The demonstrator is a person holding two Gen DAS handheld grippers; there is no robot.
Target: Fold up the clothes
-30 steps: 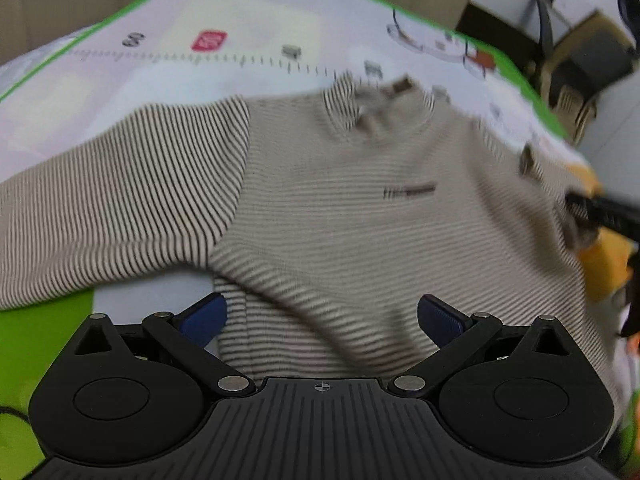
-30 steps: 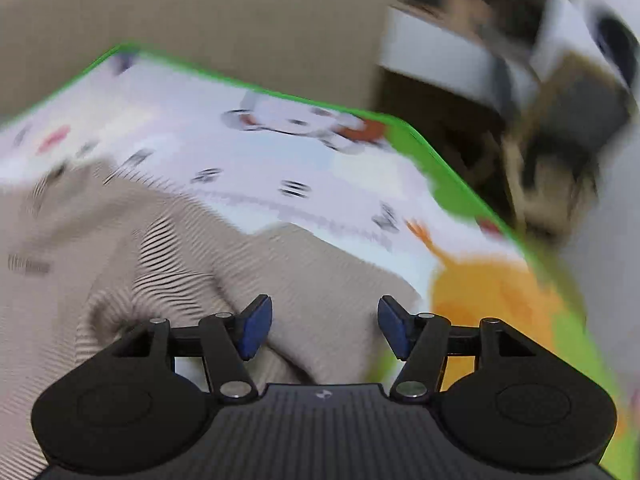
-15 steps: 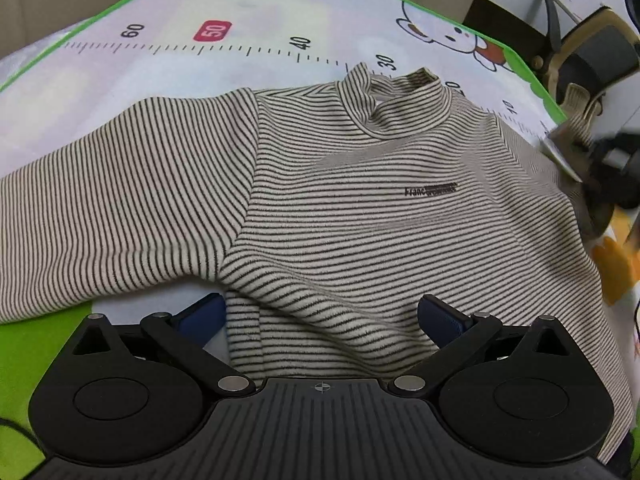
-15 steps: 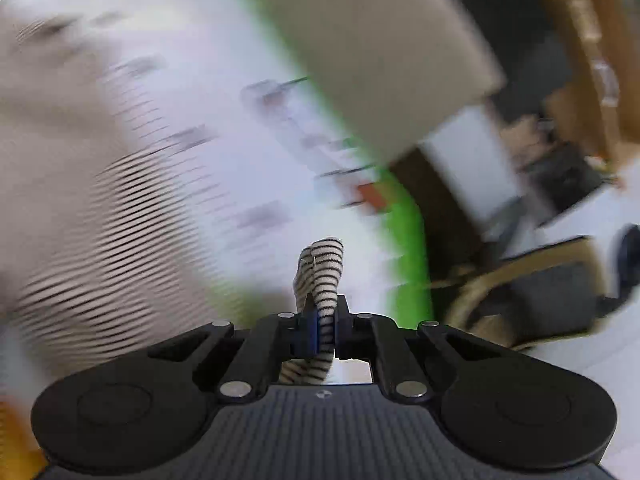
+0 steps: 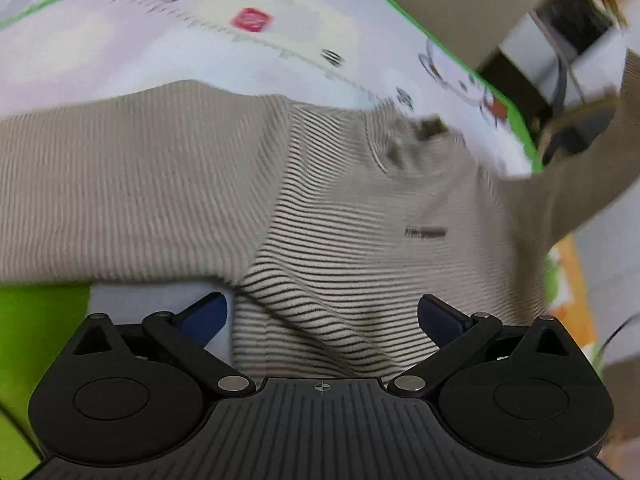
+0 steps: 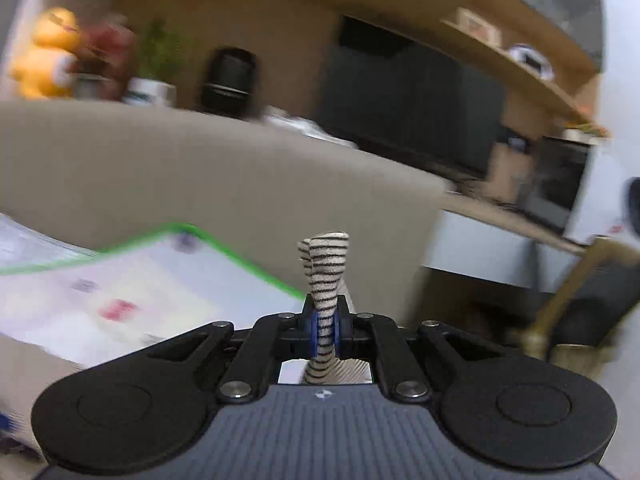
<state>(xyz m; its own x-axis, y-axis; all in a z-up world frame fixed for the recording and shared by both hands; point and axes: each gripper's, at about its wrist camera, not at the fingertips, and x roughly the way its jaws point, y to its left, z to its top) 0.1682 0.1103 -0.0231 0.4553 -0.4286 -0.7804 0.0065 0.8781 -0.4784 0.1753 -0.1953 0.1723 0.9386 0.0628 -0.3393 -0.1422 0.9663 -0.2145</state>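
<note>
Surface: my sweater [image 5: 340, 216] lay on the green-edged mat [image 5: 280, 28].
Room: a sofa [image 6: 224, 176] stood behind the mat.
Left gripper [image 5: 322, 314]: my jaws gaped wide over the sweater.
Right gripper [image 6: 325, 330]: I pinched the sweater's sleeve [image 6: 326, 272].

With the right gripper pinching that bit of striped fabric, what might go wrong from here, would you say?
1. The right gripper grips only a narrow bunch of the striped sweater, so it may slip out.
2. The left gripper is open and pins nothing, so the sweater may drag across the play mat.
</note>
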